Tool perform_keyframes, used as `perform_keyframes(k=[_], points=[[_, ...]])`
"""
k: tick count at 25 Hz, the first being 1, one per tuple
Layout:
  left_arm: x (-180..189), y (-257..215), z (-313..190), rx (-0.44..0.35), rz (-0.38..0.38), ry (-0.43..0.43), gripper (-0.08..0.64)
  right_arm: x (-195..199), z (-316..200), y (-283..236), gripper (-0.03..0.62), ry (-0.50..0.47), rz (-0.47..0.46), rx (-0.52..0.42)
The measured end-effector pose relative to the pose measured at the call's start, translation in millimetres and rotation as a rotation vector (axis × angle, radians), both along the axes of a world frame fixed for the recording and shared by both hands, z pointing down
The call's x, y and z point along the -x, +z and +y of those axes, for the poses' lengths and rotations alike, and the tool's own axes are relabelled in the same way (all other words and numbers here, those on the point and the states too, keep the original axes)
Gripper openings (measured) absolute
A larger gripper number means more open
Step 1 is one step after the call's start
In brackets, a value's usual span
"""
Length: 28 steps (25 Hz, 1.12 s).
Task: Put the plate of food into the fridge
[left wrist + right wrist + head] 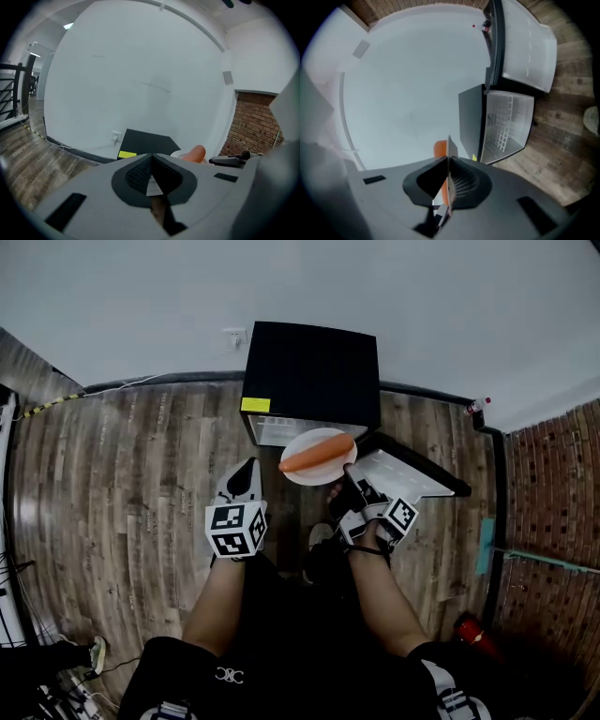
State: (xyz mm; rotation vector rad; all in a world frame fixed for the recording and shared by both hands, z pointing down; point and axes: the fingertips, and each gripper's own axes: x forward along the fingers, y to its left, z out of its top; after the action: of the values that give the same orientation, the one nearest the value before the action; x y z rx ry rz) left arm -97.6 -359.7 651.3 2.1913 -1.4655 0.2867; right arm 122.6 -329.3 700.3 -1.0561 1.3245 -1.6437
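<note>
So the right tool [348, 478] is pinching the plate [302, 468] by its rim. The open fridge [309, 376] sits dead at 12 o'clock, just past it. The left tool [247, 472] is closed and empty at 9.

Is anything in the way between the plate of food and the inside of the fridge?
Nothing visible. The black mini fridge has its door swung open to one side, and the white plate of orange food, gripped at its rim by the right gripper, is in front of the opening. The left gripper is beside that path.

Seemingly a bare room: plank floor [141, 474], brick wall [553, 521]
</note>
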Motion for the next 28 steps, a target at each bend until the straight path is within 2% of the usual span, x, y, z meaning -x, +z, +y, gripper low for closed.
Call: perform_keyframes(k=[5,11,15,20,24,28], points=[[-2,103,-20,-0.049,0.038,-0.002,-0.003,13,-22,116,0.032,-0.021,0.005,0.016],[-2,191,-24,-0.064,0.063,0.019,-0.003,13,-60,220,0.032,0.062,-0.034,0.04],[4,206,-23,-0.09,0.071,0.013,-0.003,9,-102,249,0.032,0.106,-0.004,0.038],[11,206,-17,-0.09,0.067,-0.017,-0.003,-3,-149,264,0.032,0.193,-0.04,0.008],[14,208,-12,-0.097,0.029,-0.037,-0.003,-15,-182,268,0.032,0.248,-0.066,-0.017],[15,212,-7,-0.089,-0.009,-0.054,-0.003,-25,-211,276,0.032,0.263,-0.031,0.0]])
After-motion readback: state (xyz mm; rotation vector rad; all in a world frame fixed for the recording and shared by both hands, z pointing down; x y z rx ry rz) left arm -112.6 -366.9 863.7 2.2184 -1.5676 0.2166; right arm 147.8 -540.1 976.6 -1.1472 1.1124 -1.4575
